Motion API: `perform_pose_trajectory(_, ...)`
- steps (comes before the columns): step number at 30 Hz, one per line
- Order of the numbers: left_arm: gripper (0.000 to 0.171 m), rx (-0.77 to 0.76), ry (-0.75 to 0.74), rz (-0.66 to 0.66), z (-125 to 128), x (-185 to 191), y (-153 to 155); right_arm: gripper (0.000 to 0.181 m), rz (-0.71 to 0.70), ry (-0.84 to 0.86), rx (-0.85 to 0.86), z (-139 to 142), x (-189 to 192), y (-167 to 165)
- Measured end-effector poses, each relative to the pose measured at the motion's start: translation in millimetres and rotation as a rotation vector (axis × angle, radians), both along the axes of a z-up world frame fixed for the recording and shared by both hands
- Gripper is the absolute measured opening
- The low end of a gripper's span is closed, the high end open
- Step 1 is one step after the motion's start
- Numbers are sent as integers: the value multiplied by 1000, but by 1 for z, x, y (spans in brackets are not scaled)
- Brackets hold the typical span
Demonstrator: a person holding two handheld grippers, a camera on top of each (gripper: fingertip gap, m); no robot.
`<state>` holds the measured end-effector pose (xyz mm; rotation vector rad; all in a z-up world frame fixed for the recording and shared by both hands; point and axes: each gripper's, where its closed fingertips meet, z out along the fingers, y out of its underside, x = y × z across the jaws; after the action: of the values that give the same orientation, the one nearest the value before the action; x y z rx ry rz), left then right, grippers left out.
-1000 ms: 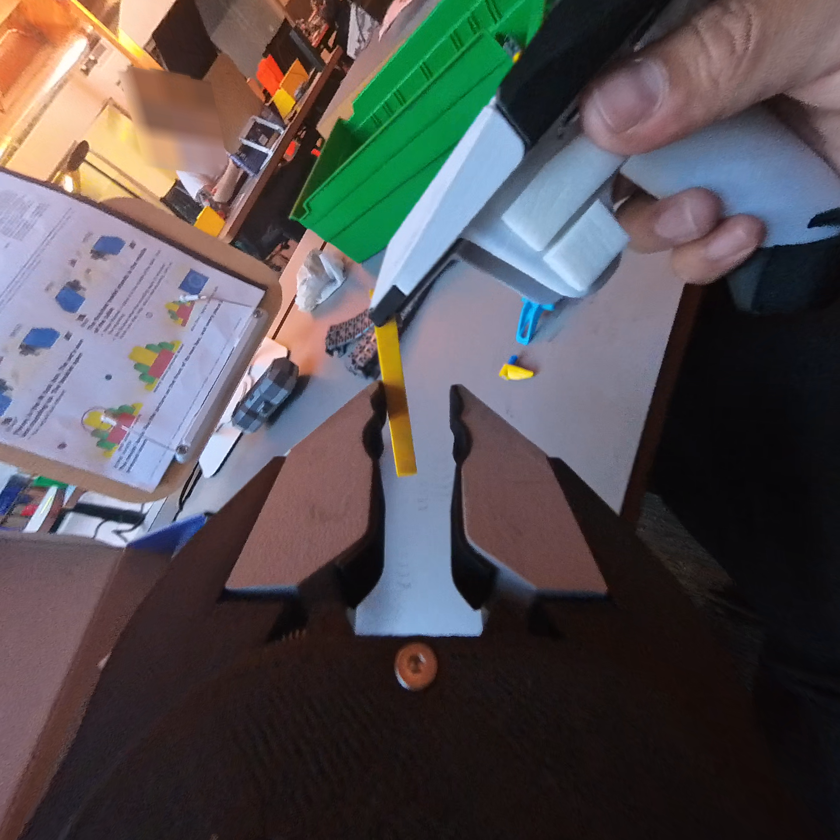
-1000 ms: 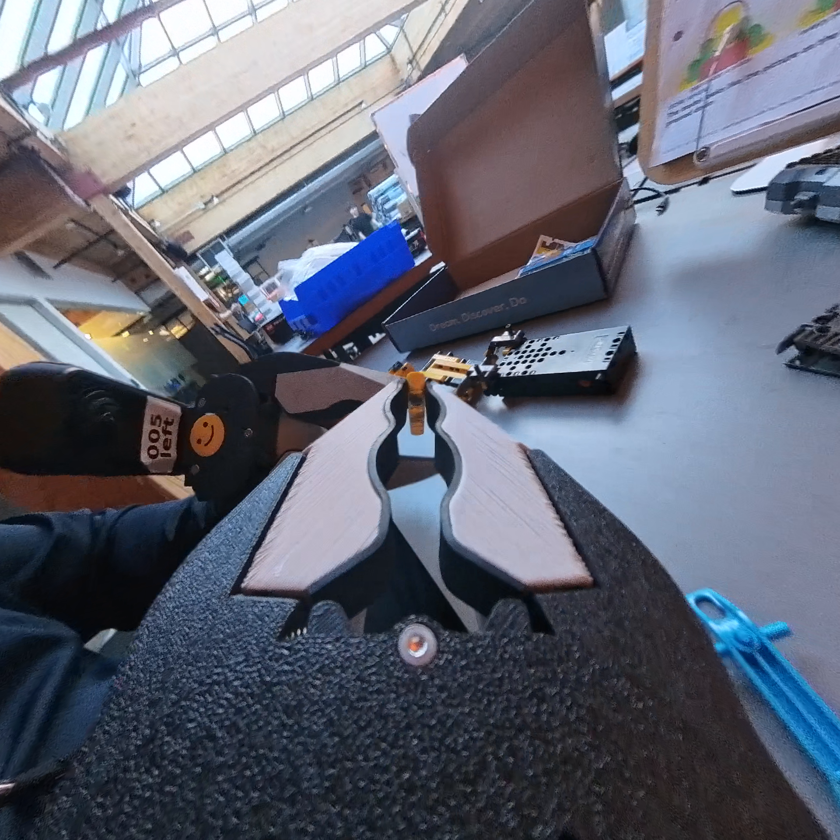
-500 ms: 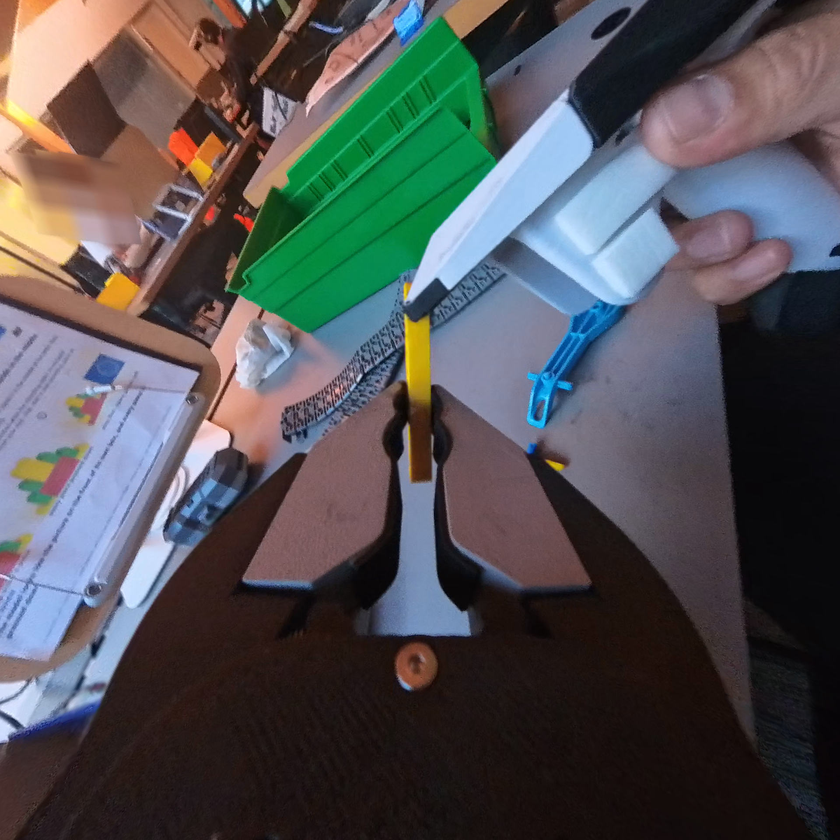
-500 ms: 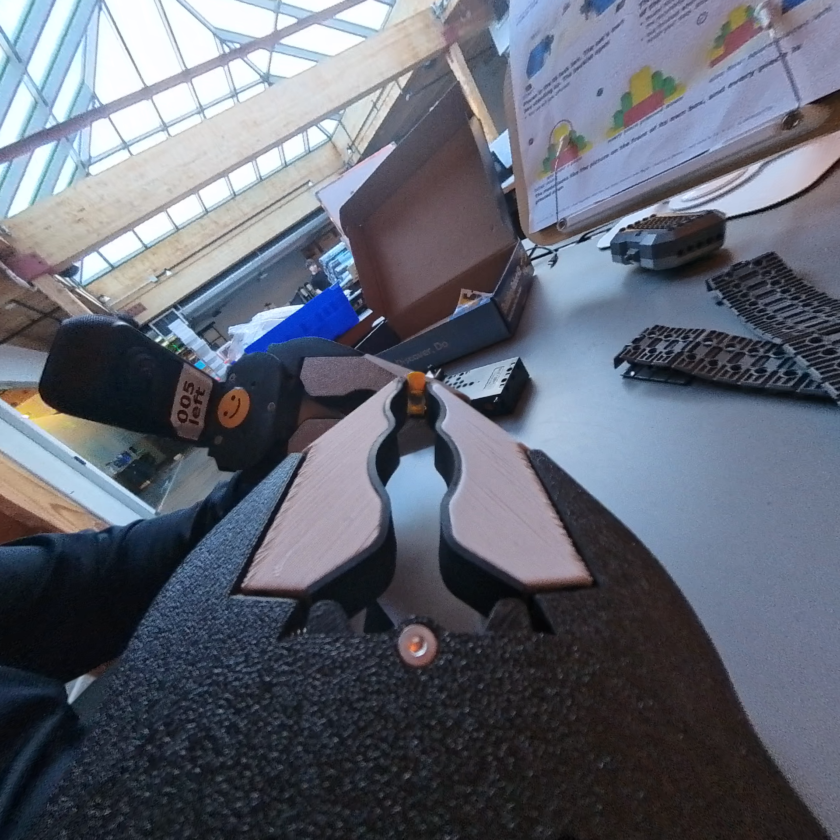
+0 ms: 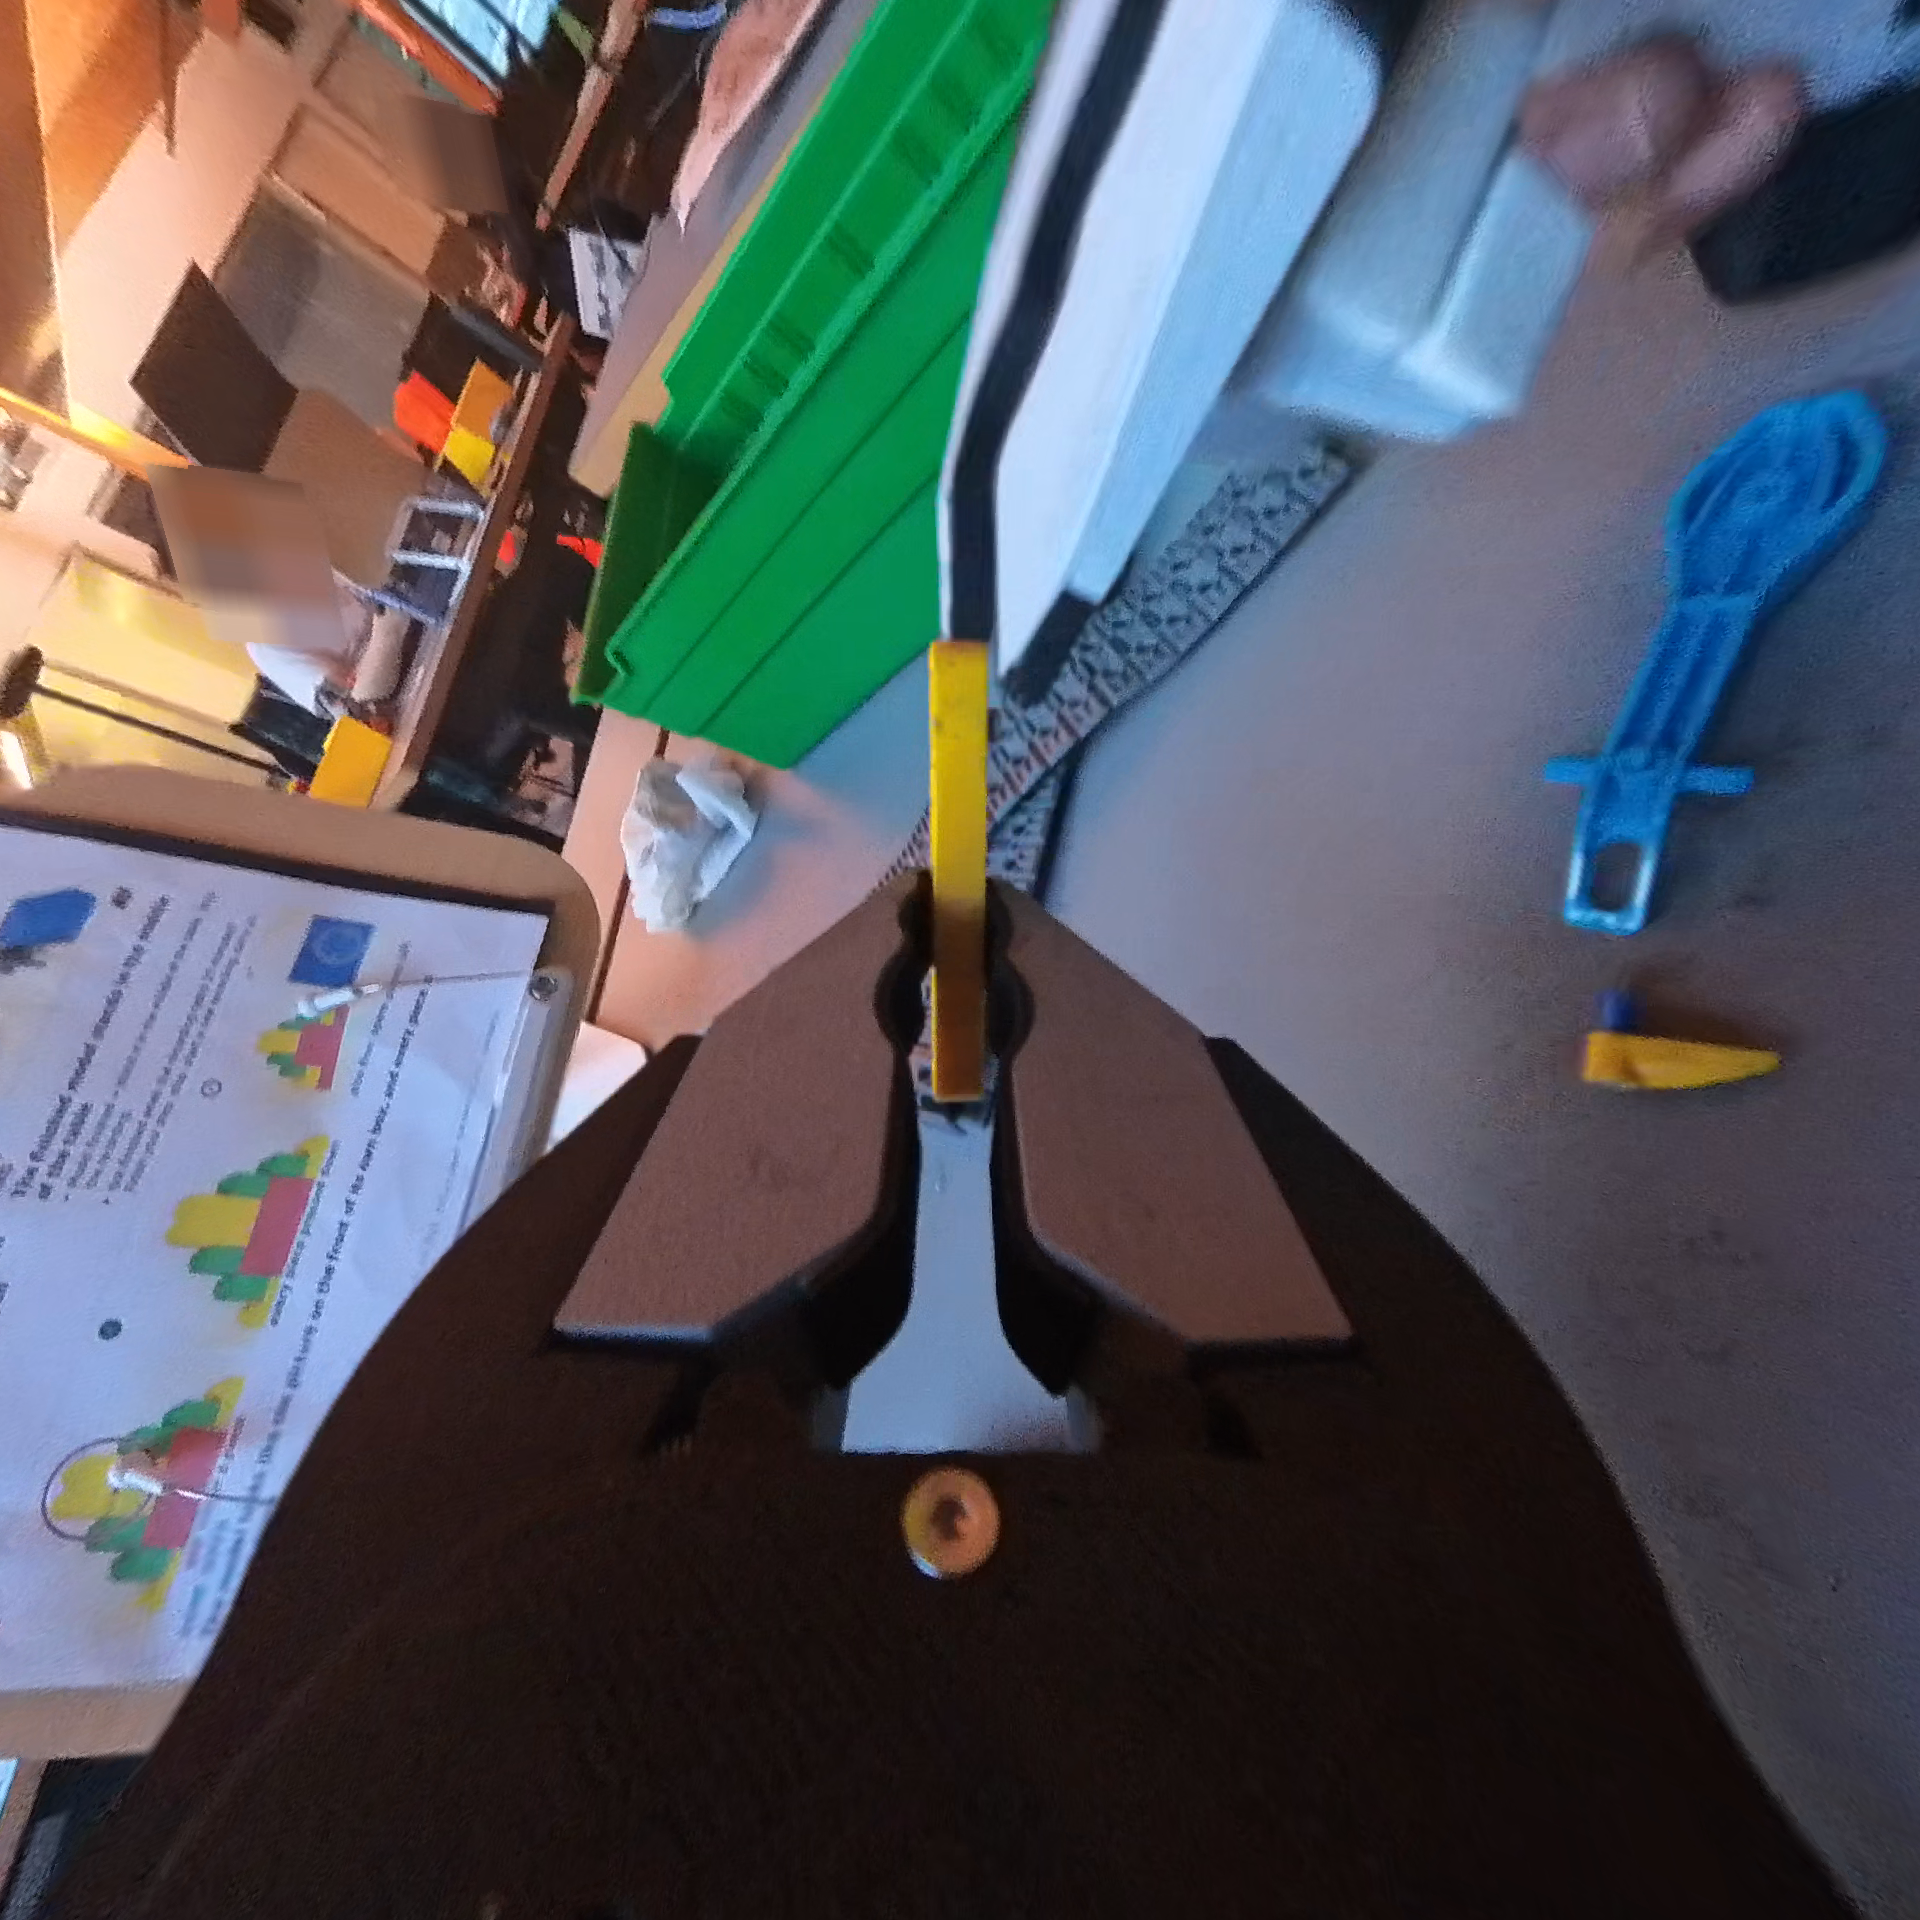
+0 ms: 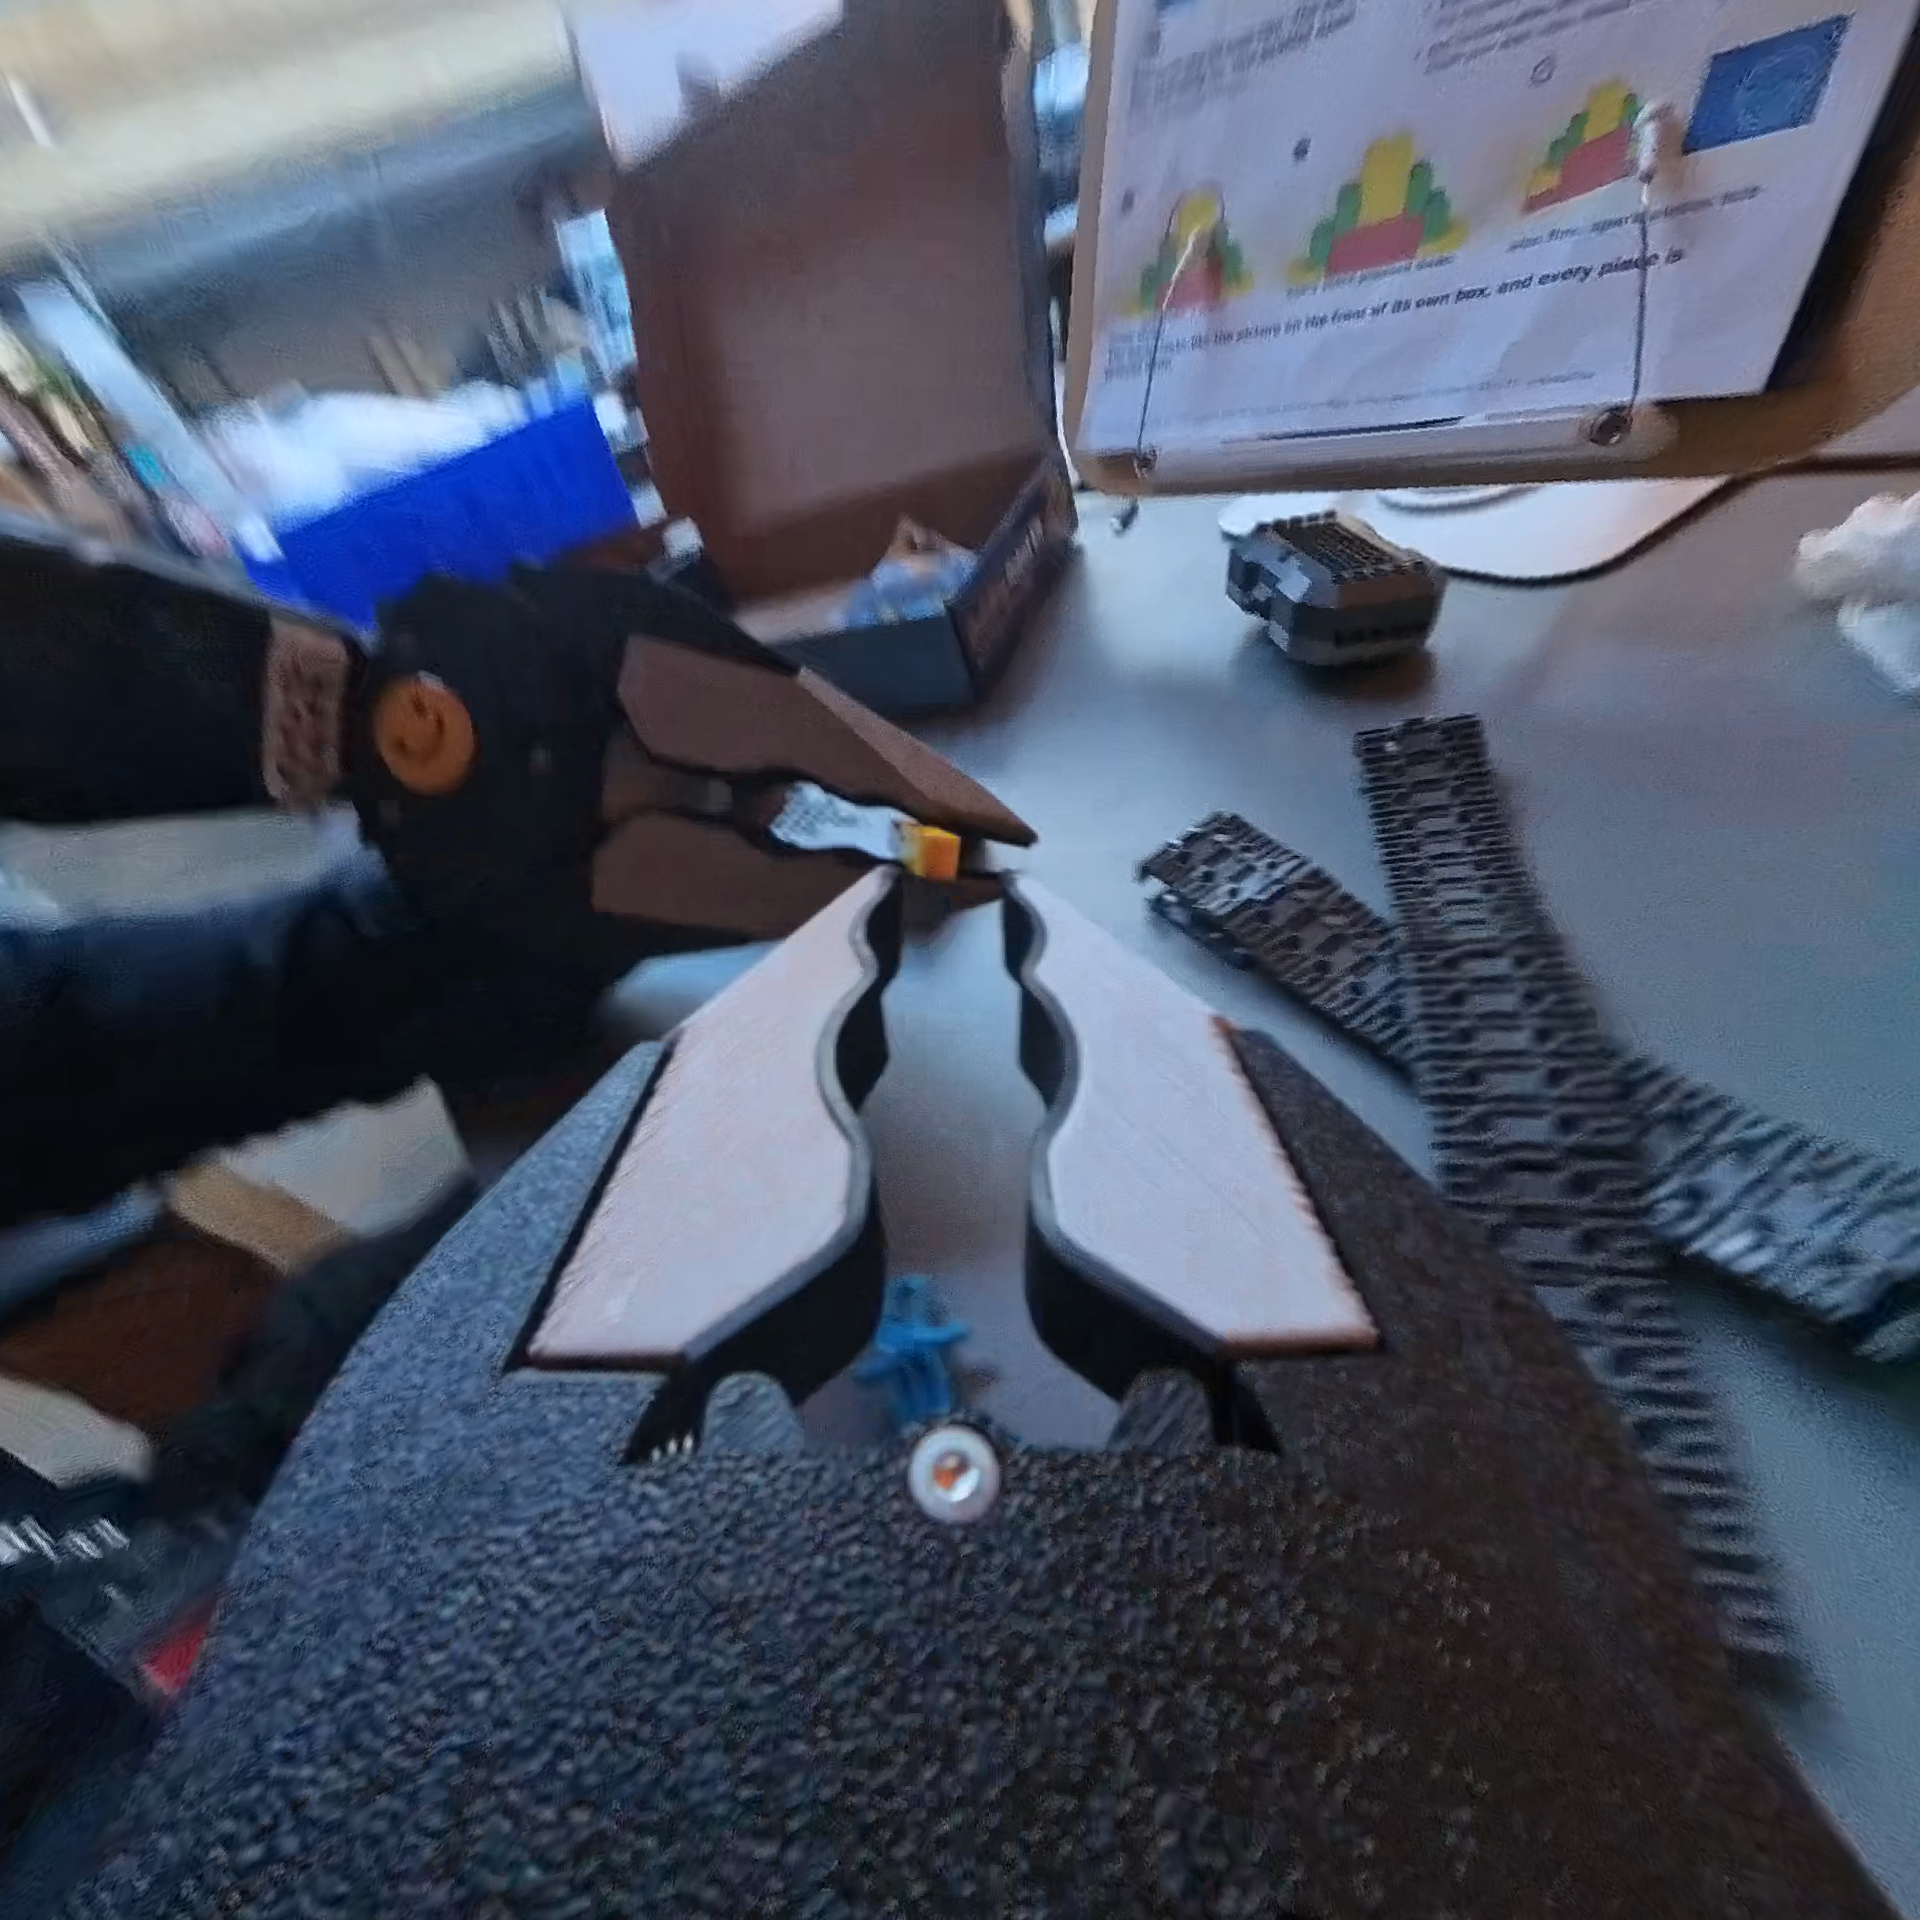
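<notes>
Yellow strip (image 5: 958, 831): flat, narrow, straight | clamped between left gripper (image 5: 958, 914) fingers, projecting past their tips | right gripper (image 6: 948, 894) fingers parted, empty, tips just beside the strip's end.

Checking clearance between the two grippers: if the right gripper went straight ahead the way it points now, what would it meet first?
Probably the left gripper, whose fingertips, shut on a yellow strip, sit just beyond the right gripper; depth is unclear.
</notes>
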<state>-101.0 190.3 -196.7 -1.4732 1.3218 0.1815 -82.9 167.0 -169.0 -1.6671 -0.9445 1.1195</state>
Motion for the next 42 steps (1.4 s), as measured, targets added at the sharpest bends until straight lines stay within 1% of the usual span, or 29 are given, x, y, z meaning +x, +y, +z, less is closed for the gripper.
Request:
perform_pose_trajectory(2,5,-40,13,17,-13,-7,5,20,93,-129,155,-4,0,4)
perform_pose_trajectory(5,5,-76,74,25,-28,-14,6,21,169,-335,416,-19,1,15)
perform_pose_trajectory(7,6,-106,99,28,-38,-19,6,21,268,-462,572,-34,-4,11)
perform_pose_trajectory(8,6,-135,96,33,-44,-21,6,20,307,-529,651,-42,-6,9)
perform_pose_trajectory(9,6,-168,78,32,-48,-22,6,14,321,-597,728,-50,-8,10)
perform_pose_trajectory(10,6,-203,56,23,-51,-21,4,11,335,-653,776,-57,-9,10)
perform_pose_trajectory(12,6,-218,35,27,-49,-22,6,7,355,-696,771,-66,-13,7)
perform_pose_trajectory(14,6,-229,28,29,-49,-22,6,7,335,-698,757,-70,-15,8)
perform_pose_trajectory(17,6,-244,64,16,-55,-19,2,5,278,-680,755,-67,-11,14)
perform_pose_trajectory(20,6,-244,98,7,-60,-15,0,4,282,-639,734,-64,-11,10)
perform_pose_trajectory(23,6,-240,120,3,-62,-14,-1,0,257,-658,780,-63,-9,13)
perform_pose_trajectory(27,6,-228,135,5,-64,-13,-2,2,260,-658,789,-63,-9,11)
perform_pose_trajectory(31,6,-224,167,9,-68,-14,-2,4,260,-684,842,-65,-9,9)
perform_pose_trajectory(35,6,-221,184,-4,-70,-13,-4,3,280,-715,939,-66,-9,7)
perform_pose_trajectory(38,6,-210,208,-27,-72,-11,-7,7,323,-763,999,-70,-7,5)
perform_pose_trajectory(42,5,-171,275,-30,-77,-9,-8,8,374,-826,1064,-78,-6,2)
